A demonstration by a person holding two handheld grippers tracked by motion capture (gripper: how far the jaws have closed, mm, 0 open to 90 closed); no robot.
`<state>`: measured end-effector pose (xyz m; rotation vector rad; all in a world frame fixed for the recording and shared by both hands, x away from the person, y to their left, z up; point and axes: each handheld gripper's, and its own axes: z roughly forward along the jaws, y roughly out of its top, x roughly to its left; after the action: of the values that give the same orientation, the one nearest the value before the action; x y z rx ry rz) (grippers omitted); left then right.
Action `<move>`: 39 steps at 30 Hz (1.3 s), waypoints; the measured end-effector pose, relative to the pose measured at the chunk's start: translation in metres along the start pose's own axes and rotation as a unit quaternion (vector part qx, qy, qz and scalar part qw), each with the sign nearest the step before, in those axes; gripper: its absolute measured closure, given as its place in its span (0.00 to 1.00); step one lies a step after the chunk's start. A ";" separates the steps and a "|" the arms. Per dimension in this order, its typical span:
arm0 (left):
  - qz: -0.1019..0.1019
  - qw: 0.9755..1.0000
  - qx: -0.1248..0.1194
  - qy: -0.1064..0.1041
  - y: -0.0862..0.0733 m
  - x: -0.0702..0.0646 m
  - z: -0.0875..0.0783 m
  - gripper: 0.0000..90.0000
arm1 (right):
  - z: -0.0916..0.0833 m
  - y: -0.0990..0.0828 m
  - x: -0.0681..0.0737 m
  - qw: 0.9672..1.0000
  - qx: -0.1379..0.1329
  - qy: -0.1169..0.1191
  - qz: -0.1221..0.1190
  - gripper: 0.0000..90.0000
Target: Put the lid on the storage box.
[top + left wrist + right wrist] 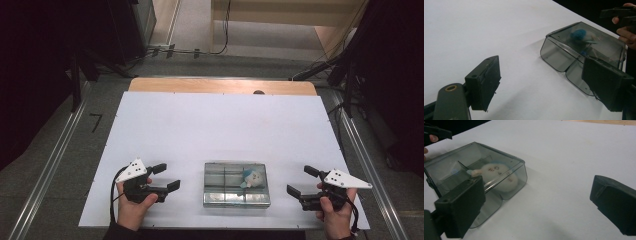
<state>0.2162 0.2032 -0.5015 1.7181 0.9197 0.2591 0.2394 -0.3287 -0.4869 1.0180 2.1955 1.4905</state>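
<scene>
A clear smoky plastic box [236,184] with its lid down lies on the white table near the front edge. Inside it, in the right part, rests a small white plush toy [254,177] with blue on its head; the toy [499,176] shows its face through the lid, and its blue top [578,34] shows from the other side. My left gripper [166,177] stands open a hand's width left of the box [584,53], nothing between its jaws. My right gripper [303,180] stands open just right of the box [474,175], also holding nothing.
The white board [220,125] lies on a wooden tabletop [220,86] whose far edge shows behind it. Dark stands, cables and metal rails flank the table on the floor. Broad bare board stretches beyond the box.
</scene>
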 end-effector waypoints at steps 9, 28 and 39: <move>0.000 1.000 -0.004 0.001 0.000 0.008 -0.007 0.12 | -0.005 -0.001 -0.009 1.000 -0.003 -0.011 0.006 0.00; -0.002 1.000 -0.020 0.009 0.000 0.024 -0.024 0.04 | -0.013 -0.005 -0.028 0.999 -0.008 -0.031 0.017 0.00; -0.010 0.999 -0.028 0.022 -0.002 0.035 -0.033 0.02 | -0.022 -0.010 -0.045 0.998 -0.008 -0.047 0.030 0.00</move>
<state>0.2196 0.2512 -0.5011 1.6569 0.9537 0.3067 0.2546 -0.3773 -0.4931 1.1348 2.1030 1.4519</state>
